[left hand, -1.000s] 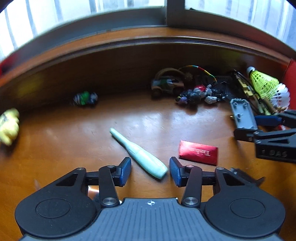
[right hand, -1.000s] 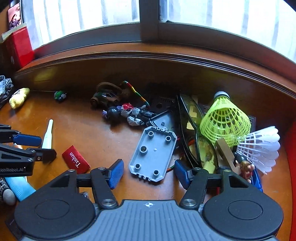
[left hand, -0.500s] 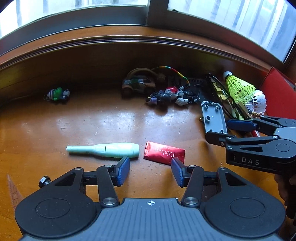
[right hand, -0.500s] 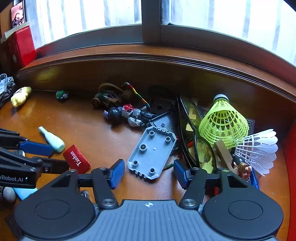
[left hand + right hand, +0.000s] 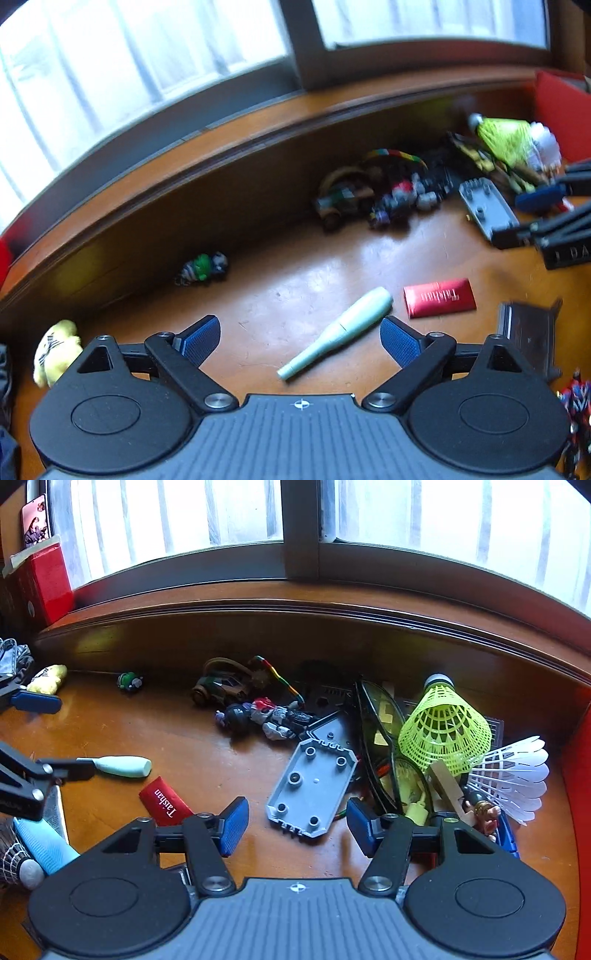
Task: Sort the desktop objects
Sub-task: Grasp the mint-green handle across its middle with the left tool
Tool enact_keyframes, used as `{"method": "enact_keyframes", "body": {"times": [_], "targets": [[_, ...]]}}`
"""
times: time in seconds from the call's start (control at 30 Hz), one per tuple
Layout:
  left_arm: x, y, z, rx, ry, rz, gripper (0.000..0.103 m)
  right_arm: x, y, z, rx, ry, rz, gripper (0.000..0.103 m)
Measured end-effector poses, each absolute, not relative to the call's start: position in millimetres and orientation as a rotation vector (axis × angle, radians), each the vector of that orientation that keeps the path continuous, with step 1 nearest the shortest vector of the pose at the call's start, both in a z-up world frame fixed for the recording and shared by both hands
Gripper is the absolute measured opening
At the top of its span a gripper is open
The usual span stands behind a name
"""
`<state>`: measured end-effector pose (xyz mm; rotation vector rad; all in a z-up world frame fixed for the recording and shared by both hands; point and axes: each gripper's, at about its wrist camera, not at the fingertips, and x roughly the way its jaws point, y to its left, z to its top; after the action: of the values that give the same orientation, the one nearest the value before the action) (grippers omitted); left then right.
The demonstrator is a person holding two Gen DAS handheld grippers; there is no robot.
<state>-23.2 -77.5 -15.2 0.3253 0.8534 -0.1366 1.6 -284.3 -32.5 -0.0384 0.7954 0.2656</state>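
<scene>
A mint-green stick (image 5: 334, 332) lies slanted on the wooden desk (image 5: 314, 269), between the fingers of my left gripper (image 5: 300, 339). Its jaws are opening wide and neither blue pad touches the stick. A red foil packet (image 5: 439, 297) lies just right of the stick. In the right wrist view, the near end of a grey studded plate (image 5: 314, 786) sits flat between the fingers of my right gripper (image 5: 297, 825), which is open with a gap on both sides. My left gripper (image 5: 48, 738) shows there at the left edge, by the stick (image 5: 122, 766) and packet (image 5: 166, 803).
Along the back ledge lie a toy car (image 5: 221, 688), small figures (image 5: 266, 718), a green toy (image 5: 129, 681) and a yellow toy (image 5: 48, 679). Dark glasses (image 5: 376, 723), a yellow shuttlecock (image 5: 443, 727) and a white one (image 5: 513, 779) crowd the right. A red box (image 5: 48, 579) stands back left.
My left gripper's jaws have spread from narrow to wide and the hand has rolled, so the mint stick now lies slanted between its fingers. The right gripper has kept still over the grey plate.
</scene>
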Motion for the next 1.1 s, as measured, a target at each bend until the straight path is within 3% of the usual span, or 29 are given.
{"method": "enact_keyframes", "body": {"times": [0.17, 0.33, 0.43, 1.1], "targets": [[-17.0, -86.8, -26.3, 0.225, 0.936, 0.003, 0.094, 5.2, -280.7, -35.7, -0.037, 0.802, 0.237, 0.062], [-20.7, -71.9, -24.0, -0.091, 0.903, 0.055, 0.094, 5.0, -278.0, -37.0, -0.05, 0.8, 0.233, 0.062], [-19.2, -71.8, -25.5, -0.111, 0.865, 0.063, 0.103, 4.5, -276.9, -36.1, -0.044, 0.803, 0.24, 0.062], [-9.3, -85.7, -52.6, -0.116, 0.896, 0.193, 0.103, 4.1, -269.5, -29.7, -0.069, 0.782, 0.274, 0.065]]}}
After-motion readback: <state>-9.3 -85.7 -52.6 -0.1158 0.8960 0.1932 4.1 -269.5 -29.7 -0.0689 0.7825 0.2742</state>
